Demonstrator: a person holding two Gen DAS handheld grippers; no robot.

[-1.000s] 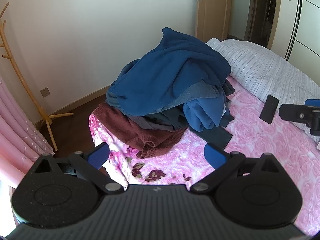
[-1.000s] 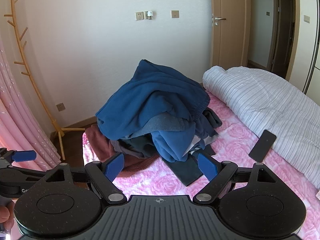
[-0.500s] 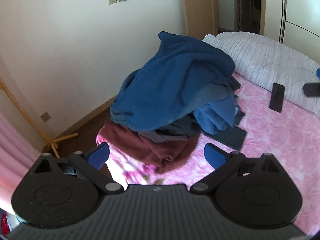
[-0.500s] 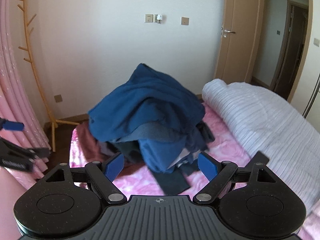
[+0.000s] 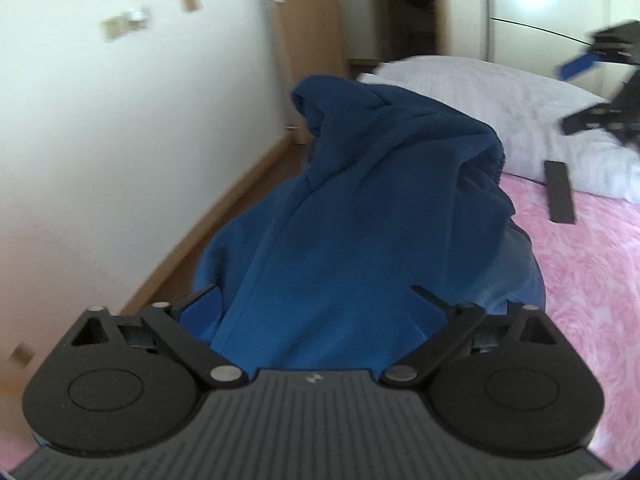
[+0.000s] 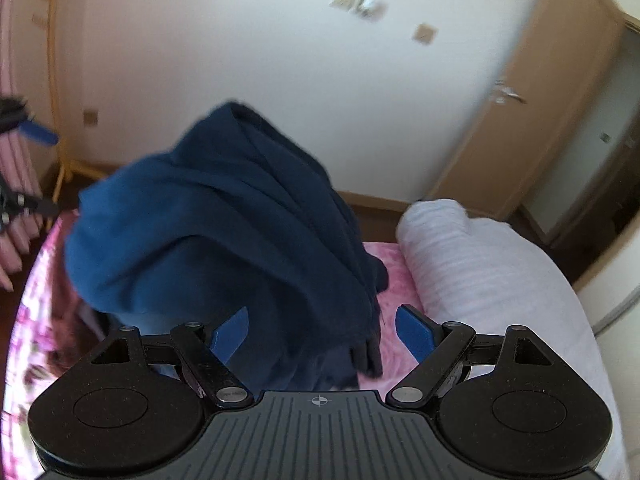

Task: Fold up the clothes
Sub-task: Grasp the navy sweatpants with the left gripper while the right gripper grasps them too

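On my left wrist camera, the left gripper [image 5: 316, 300] sits wide apart over the pile of clothes, its jaws just starting to close. The blue fleece garment [image 5: 360, 216] on top of the heap fills the space between the fingers, but I see no pad pressing on it, so nothing is held. The heap rests at the end of the bed [image 5: 592, 280], on the pink flowered cover, close to the white wall [image 5: 120, 140] and the wooden floor strip beside it. A dark flat phone [image 5: 559, 192] lies on the pink cover to the right of the heap, near the white striped duvet [image 5: 520, 120]. The right gripper [image 5: 600, 80] shows blurred at the upper right edge, above the duvet.

On my right wrist camera, the right gripper [image 6: 322, 332] also stands wide apart. The dark lower folds of the blue fleece garment [image 6: 224, 232] hang between its fingers; the left blue pad is close to the cloth, while the right pad stands clear over the pink cover, so it grips nothing. The striped duvet [image 6: 480, 272] lies to the right, the door [image 6: 540, 100] behind it. A wooden coat stand [image 6: 56, 80] and a pink curtain [image 6: 12, 80] are at the far left, where the left gripper [image 6: 24, 168] appears blurred.
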